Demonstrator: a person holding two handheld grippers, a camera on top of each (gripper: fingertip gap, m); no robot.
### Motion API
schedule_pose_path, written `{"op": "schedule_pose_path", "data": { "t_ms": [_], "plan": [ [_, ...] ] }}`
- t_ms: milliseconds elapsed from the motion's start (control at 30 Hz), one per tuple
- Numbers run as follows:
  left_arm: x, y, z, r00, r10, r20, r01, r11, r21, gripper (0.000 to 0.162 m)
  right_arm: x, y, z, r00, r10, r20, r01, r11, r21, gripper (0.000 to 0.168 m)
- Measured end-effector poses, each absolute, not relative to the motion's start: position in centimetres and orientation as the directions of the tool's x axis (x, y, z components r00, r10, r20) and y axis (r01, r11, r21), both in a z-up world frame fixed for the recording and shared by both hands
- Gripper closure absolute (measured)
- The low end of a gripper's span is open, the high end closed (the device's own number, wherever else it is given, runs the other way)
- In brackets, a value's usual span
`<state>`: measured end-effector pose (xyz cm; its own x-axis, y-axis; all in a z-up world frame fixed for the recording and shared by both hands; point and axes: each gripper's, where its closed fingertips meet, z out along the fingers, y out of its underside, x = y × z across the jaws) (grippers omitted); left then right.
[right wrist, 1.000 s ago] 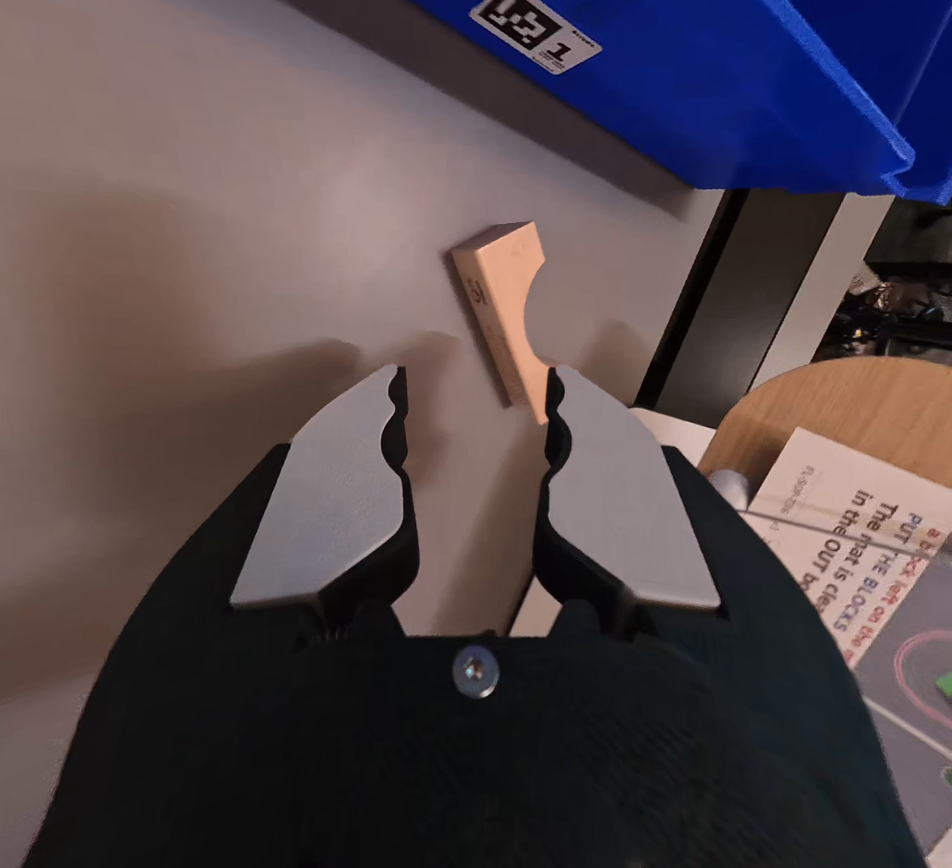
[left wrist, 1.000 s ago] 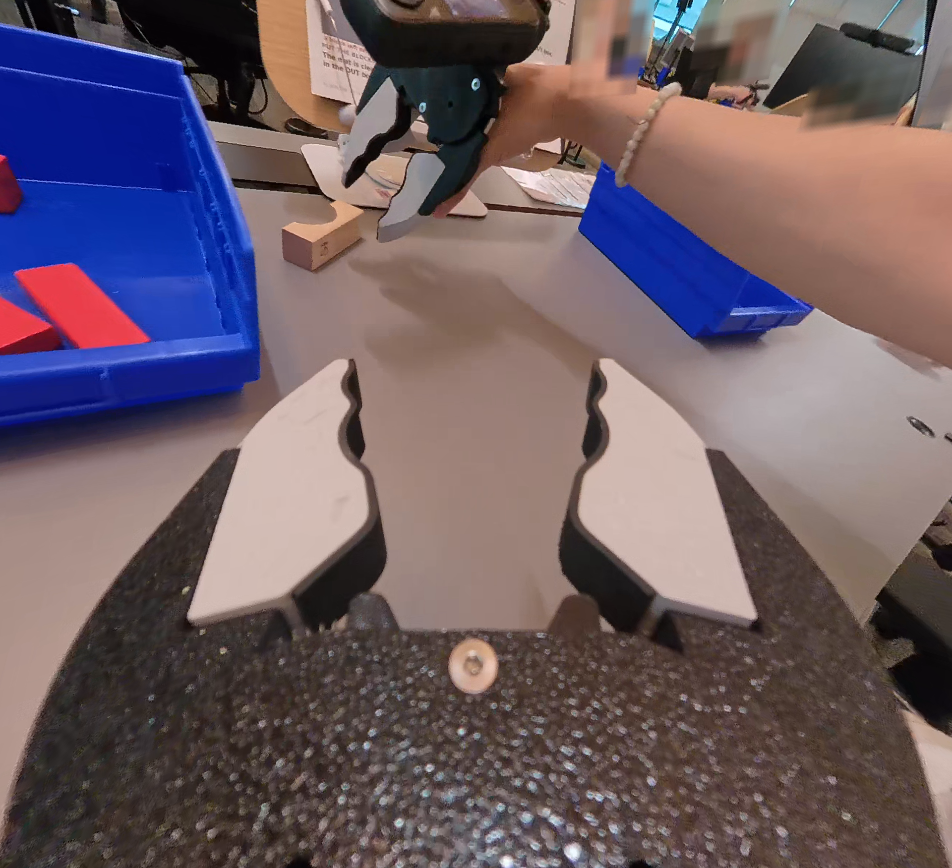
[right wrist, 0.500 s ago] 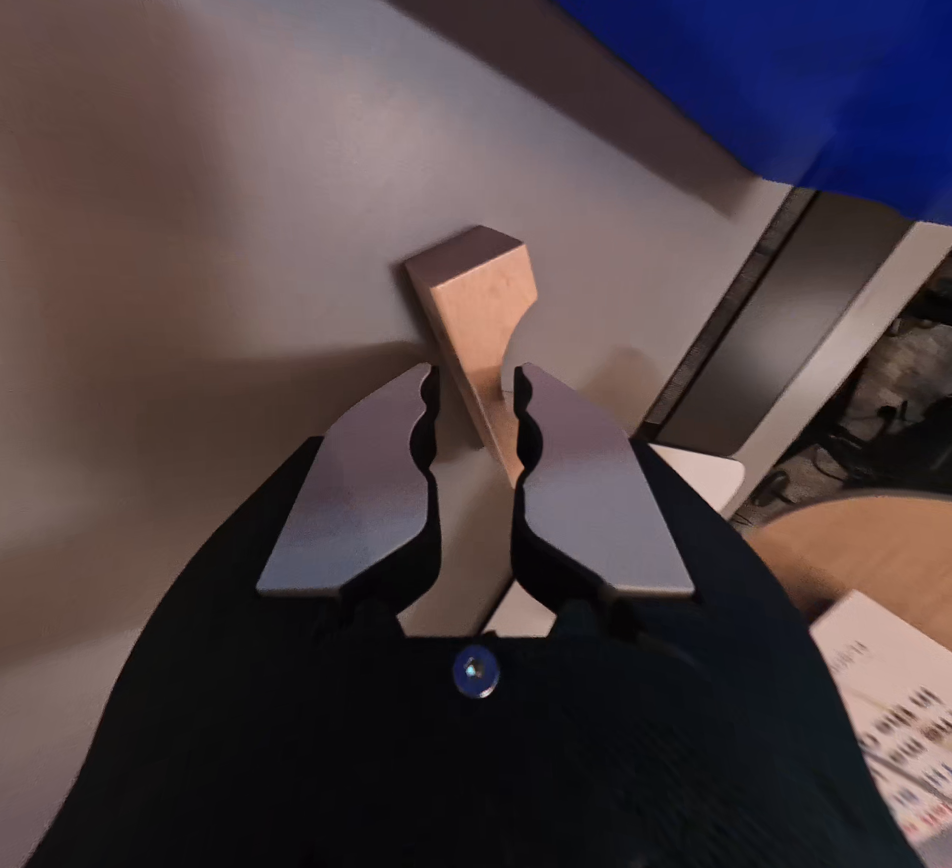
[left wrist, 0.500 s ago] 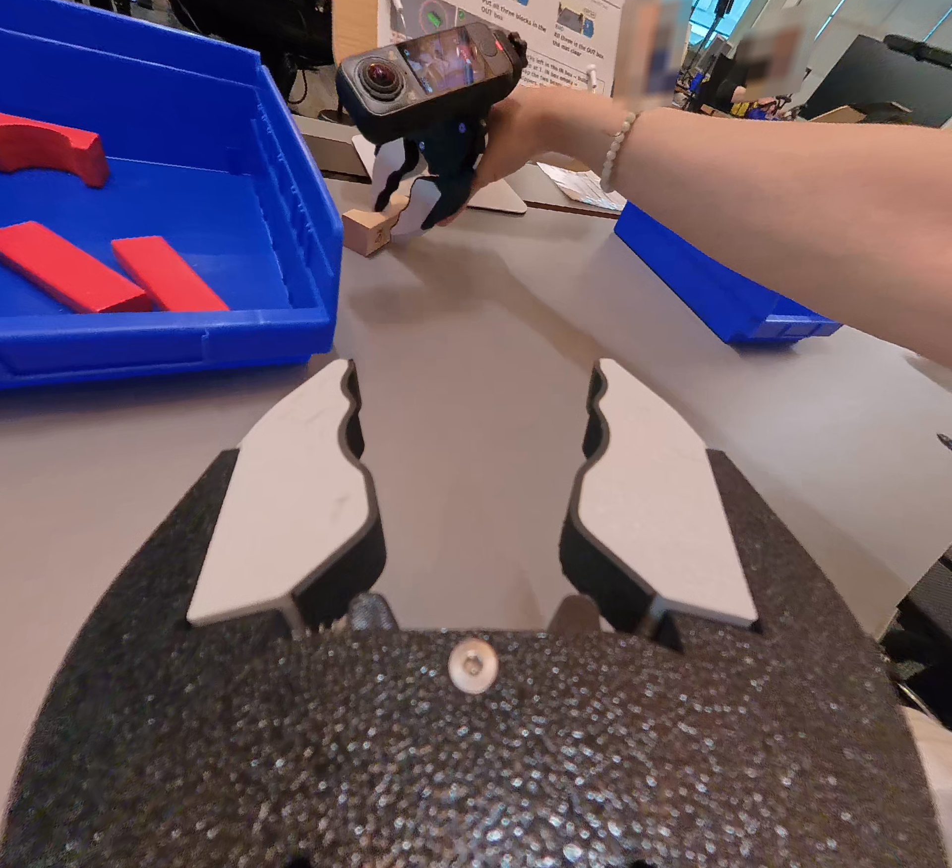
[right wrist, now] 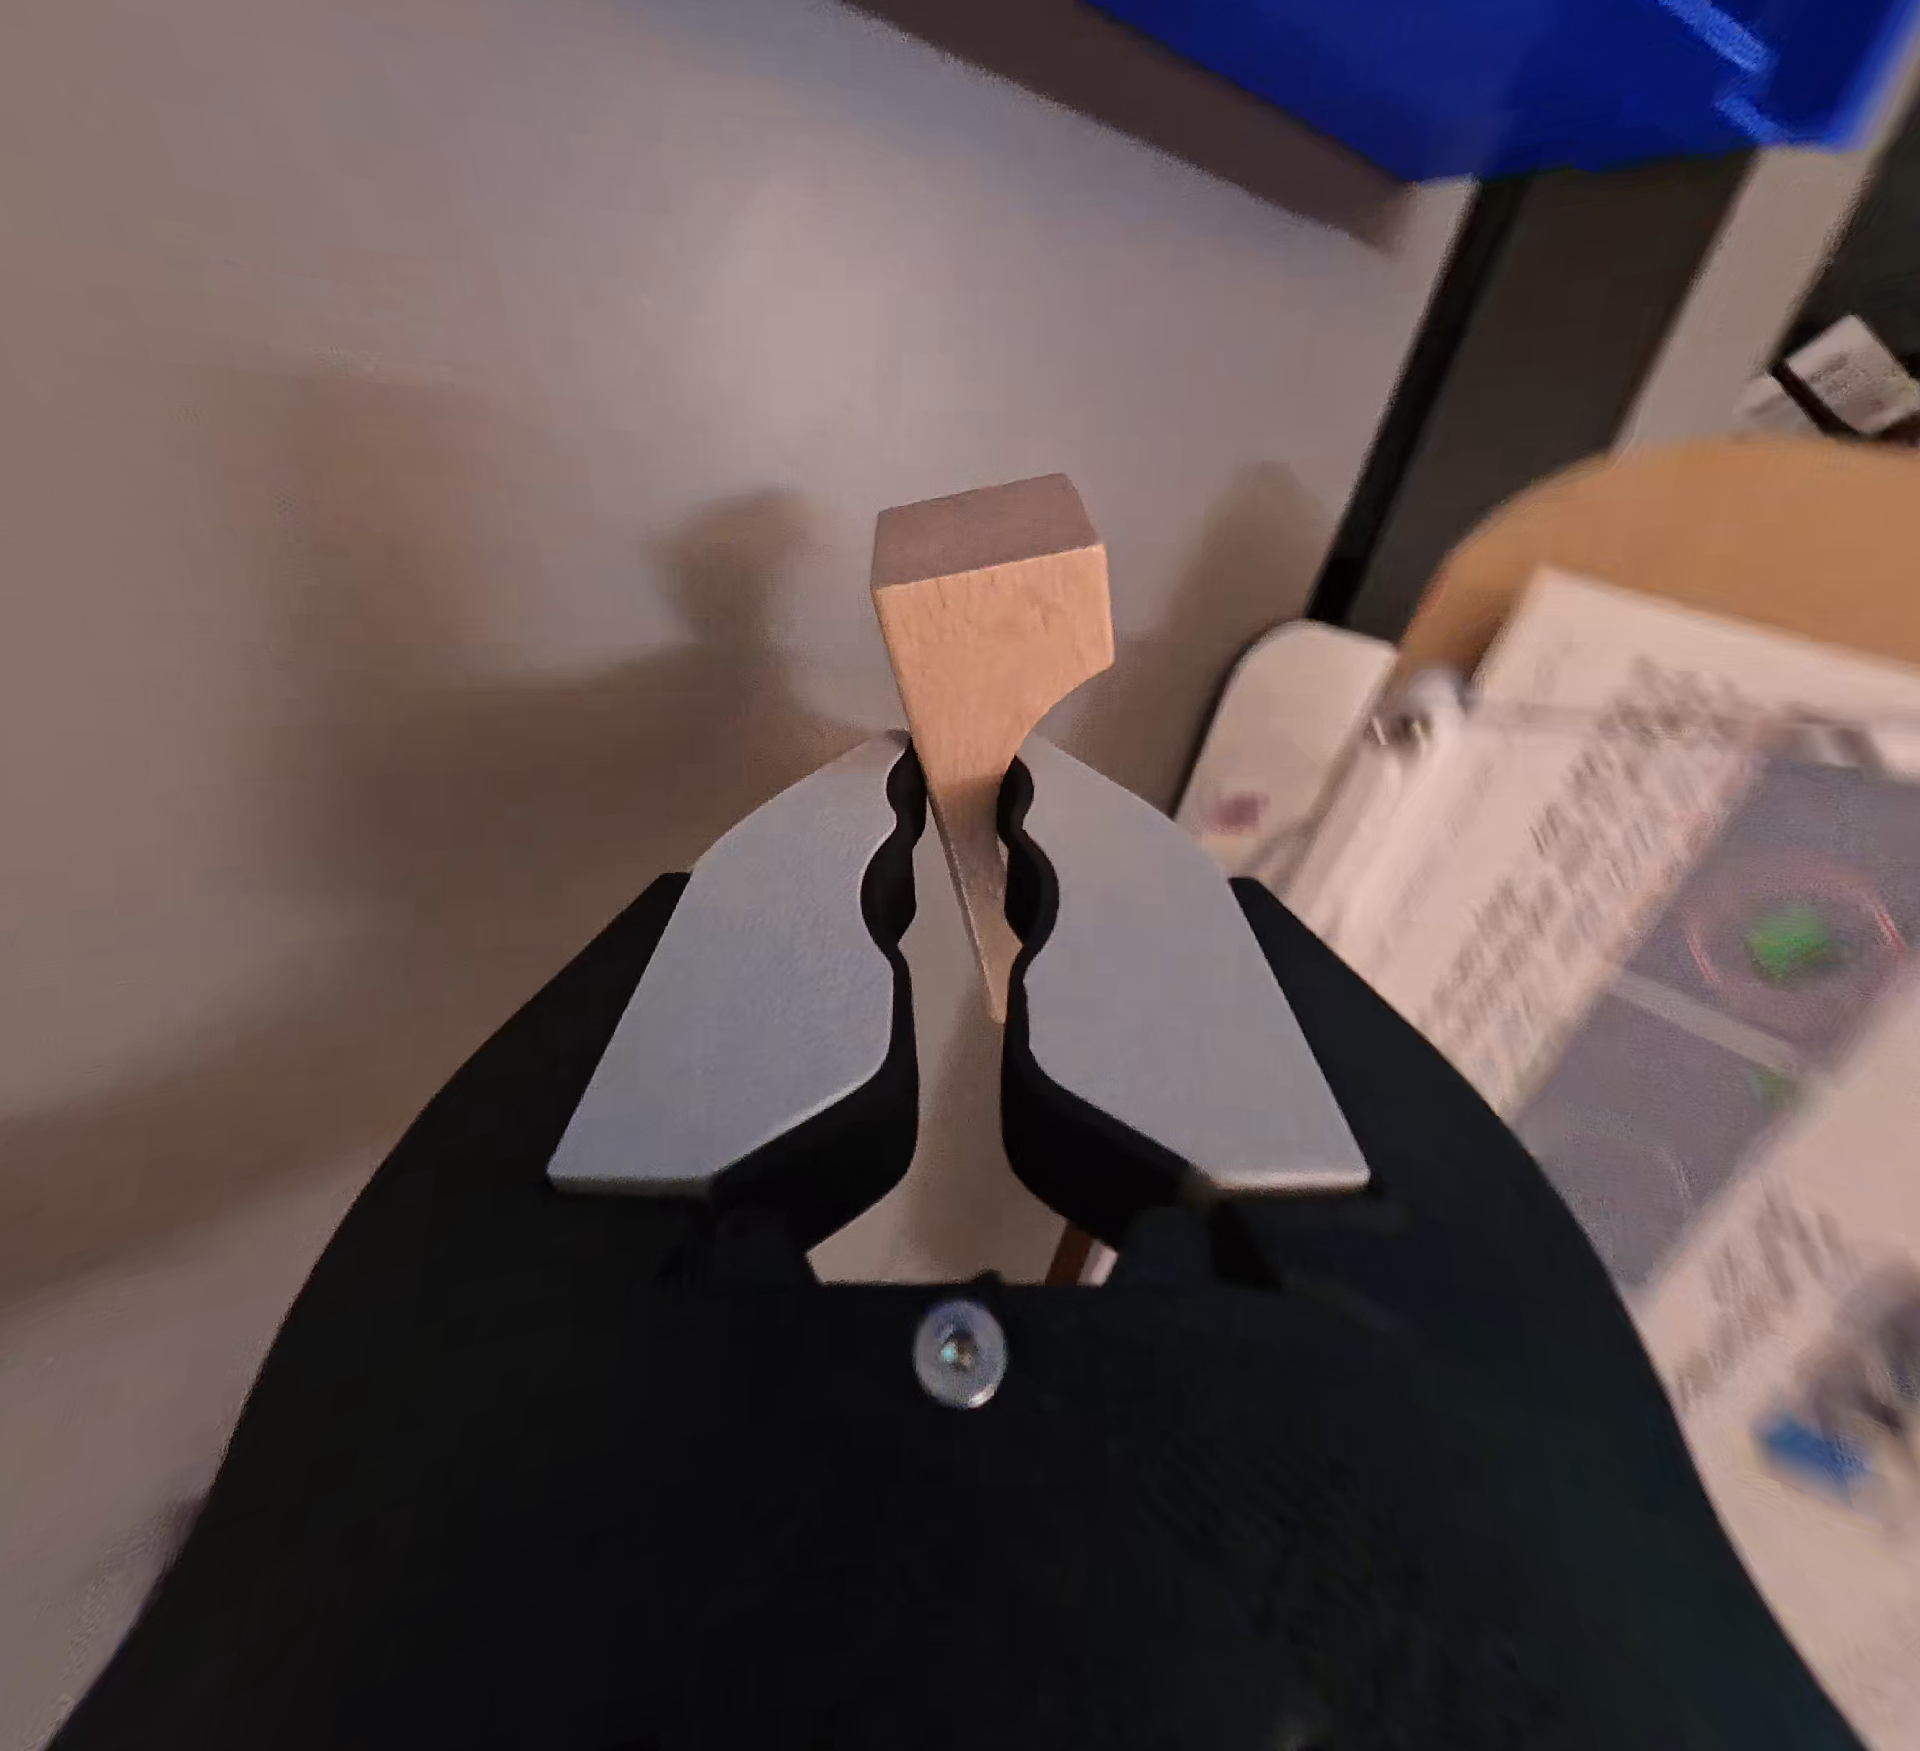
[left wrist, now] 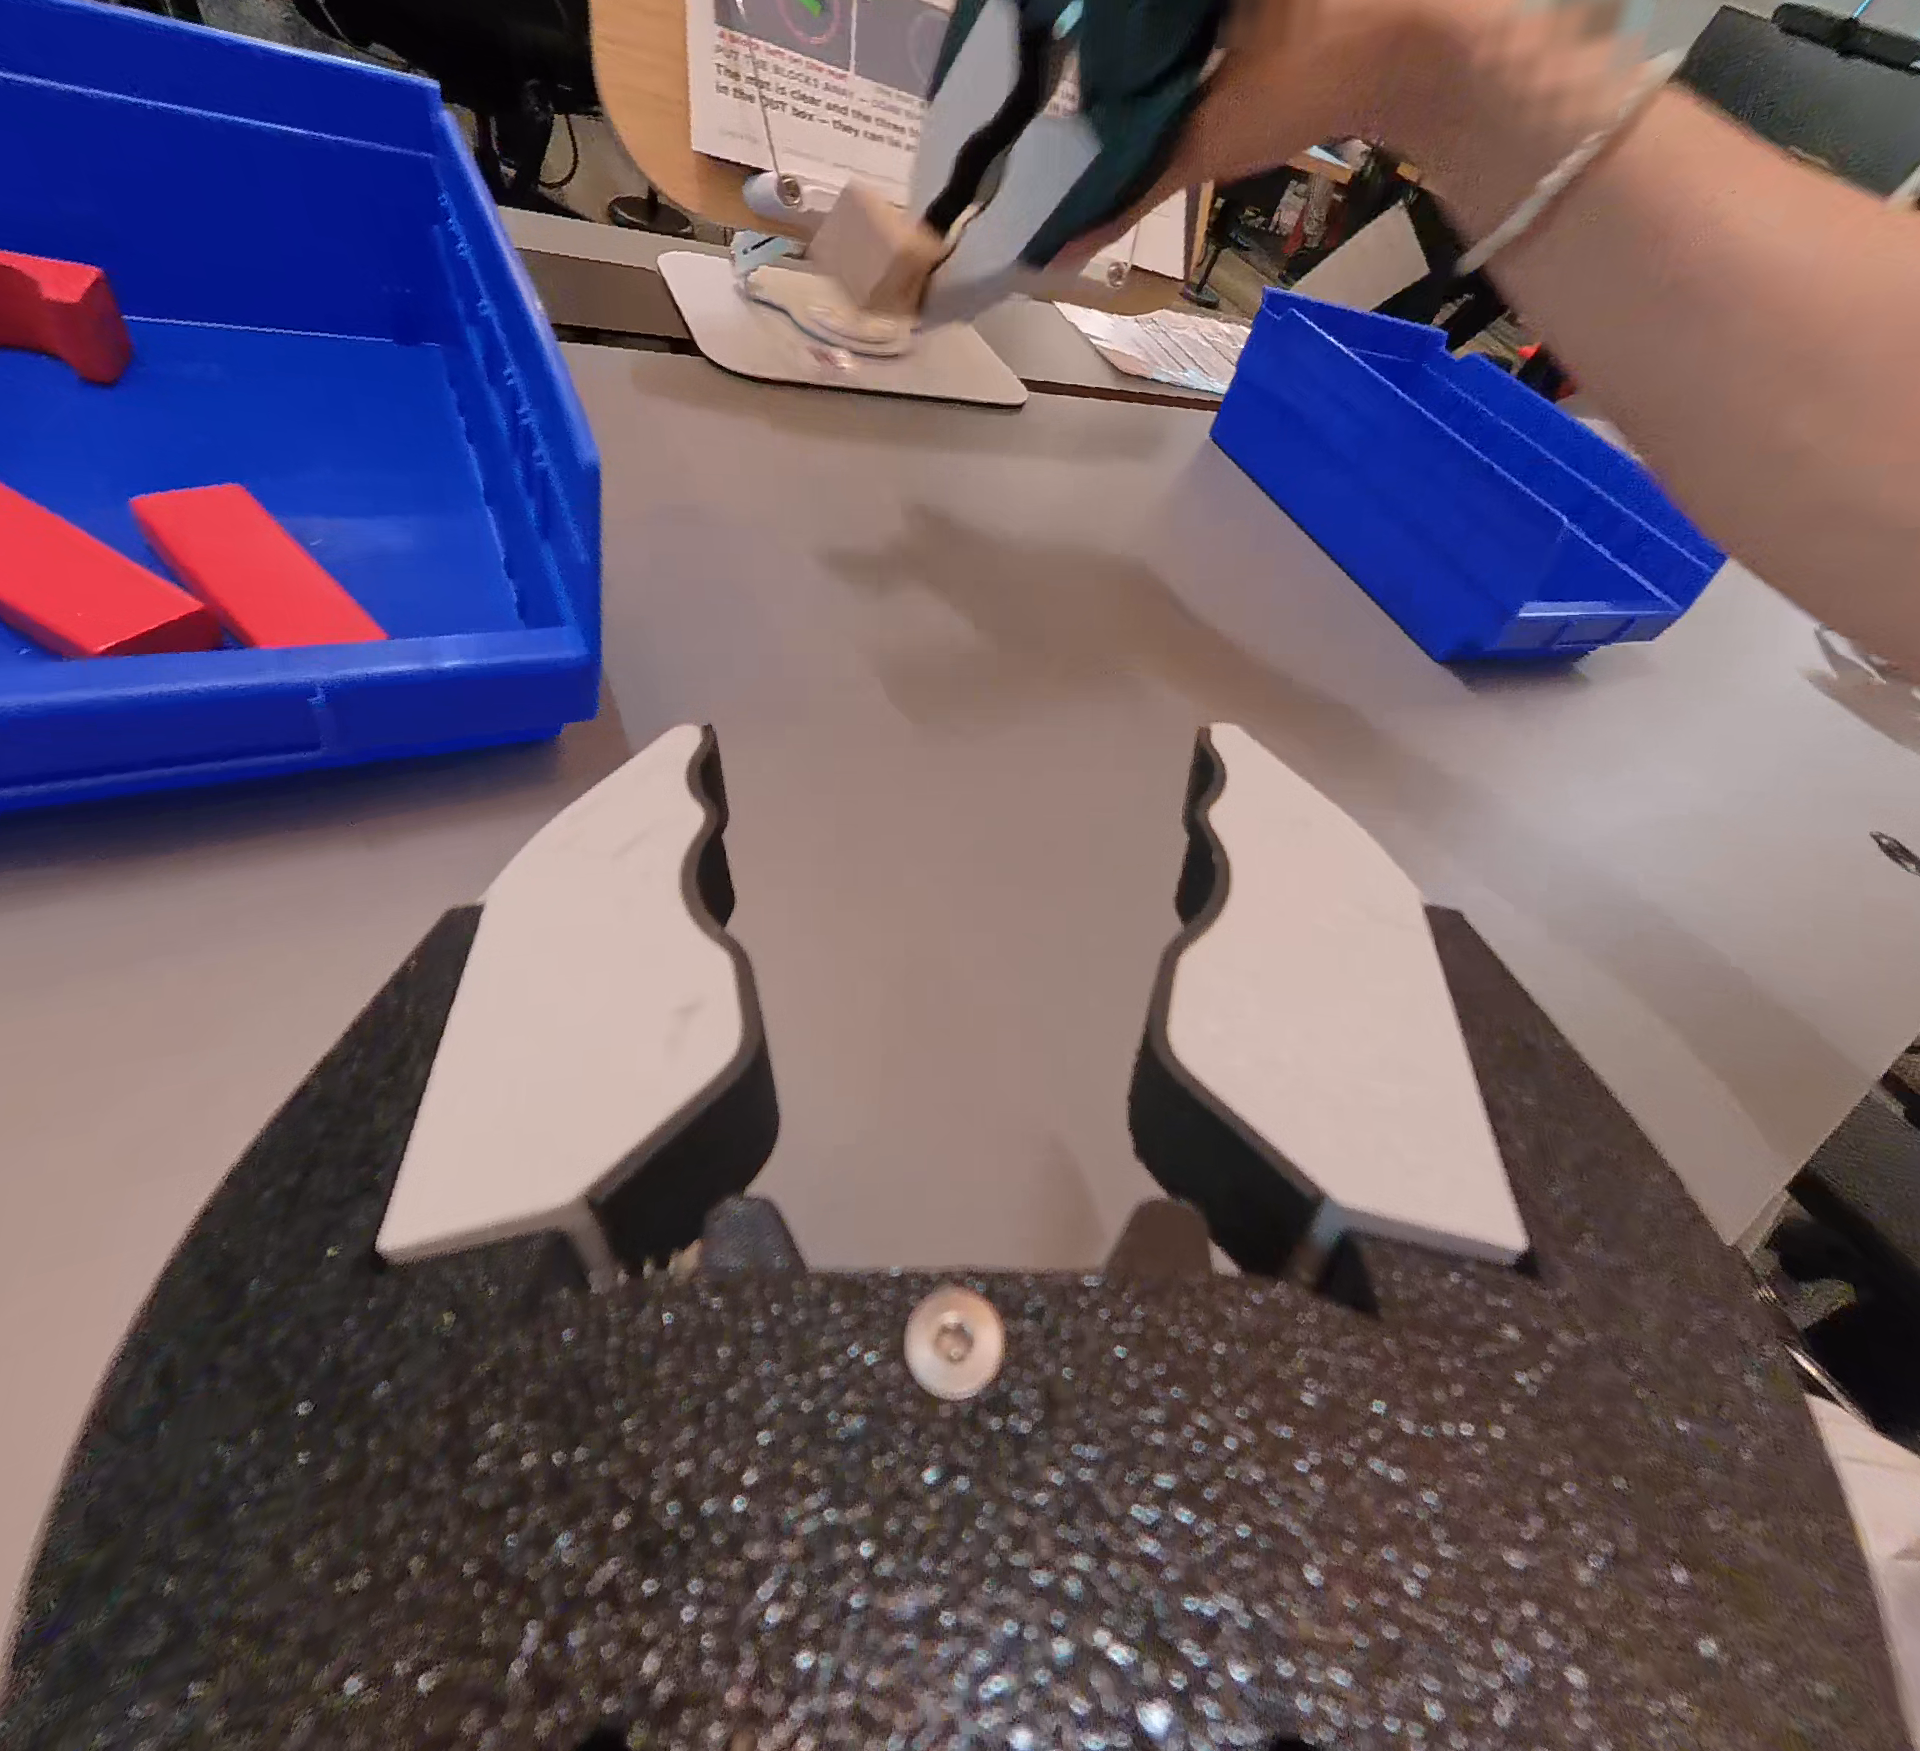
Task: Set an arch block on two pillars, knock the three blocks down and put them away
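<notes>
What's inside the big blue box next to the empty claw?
The big blue box holds red blocks: two flat ones at the front and a curved one farther back. The picture's edge cuts off the rest of its inside.

A pale wooden block [right wrist: 992, 662] with a curved notch cut into one side is pinched at its thin end between the right tongs [right wrist: 961, 771], its thick square end pointing outward. It hangs clear above the grey tabletop [right wrist: 416, 351], near the white mat [left wrist: 935, 366].
</notes>
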<state>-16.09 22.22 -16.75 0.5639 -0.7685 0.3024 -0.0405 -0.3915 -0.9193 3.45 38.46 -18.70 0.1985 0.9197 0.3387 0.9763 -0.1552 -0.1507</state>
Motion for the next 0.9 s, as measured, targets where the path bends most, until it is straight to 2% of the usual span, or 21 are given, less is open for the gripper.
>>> {"op": "schedule_pose_path", "data": {
  "t_ms": [100,167,267,367,500,667,900],
  "plan": [
    [-15.2,21.6,-16.6,0.55,-0.784,0.288,-0.061,-0.381,-0.922,0.078,8.7,35.6,-12.6,0.305,0.853,0.423,0.951,-0.251,-0.181,0.155],
    [-14.7,21.3,-16.7,0.54,-0.791,0.288,-0.071,-0.384,-0.921,0.078,14.5,33.4,-9.1,0.429,0.742,0.515,0.902,-0.384,-0.198,0.155],
    [-13.8,21.0,-16.6,0.518,-0.798,0.309,-0.058,-0.393,-0.918,0.078,24.6,29.0,-7.6,0.623,0.55,0.556,0.758,-0.6,-0.256,0.155],
    [-12.9,20.8,-16.5,0.502,-0.808,0.309,-0.057,-0.388,-0.92,0.077,33.6,25.0,-10.4,0.79,0.355,0.5,0.543,-0.784,-0.301,0.155],
    [-11.2,20.3,-16.4,0.475,-0.823,0.31,-0.074,-0.389,-0.918,0.078,40.4,20.7,-16.3,0.86,0.266,0.435,0.394,-0.888,-0.237,0.155],
    [-10.0,19.6,-16.7,0.471,-0.842,0.264,-0.155,-0.373,-0.915,0.077,40.9,20.4,-22.5,0.919,0.3,0.258,0.358,-0.907,-0.22,0.154],
    [-9.9,18.7,-16.9,0.493,-0.839,0.232,-0.183,-0.361,-0.915,0.075,39.9,21.0,-27.5,0.91,0.383,0.158,0.404,-0.905,-0.13,0.154]
  ]
}}
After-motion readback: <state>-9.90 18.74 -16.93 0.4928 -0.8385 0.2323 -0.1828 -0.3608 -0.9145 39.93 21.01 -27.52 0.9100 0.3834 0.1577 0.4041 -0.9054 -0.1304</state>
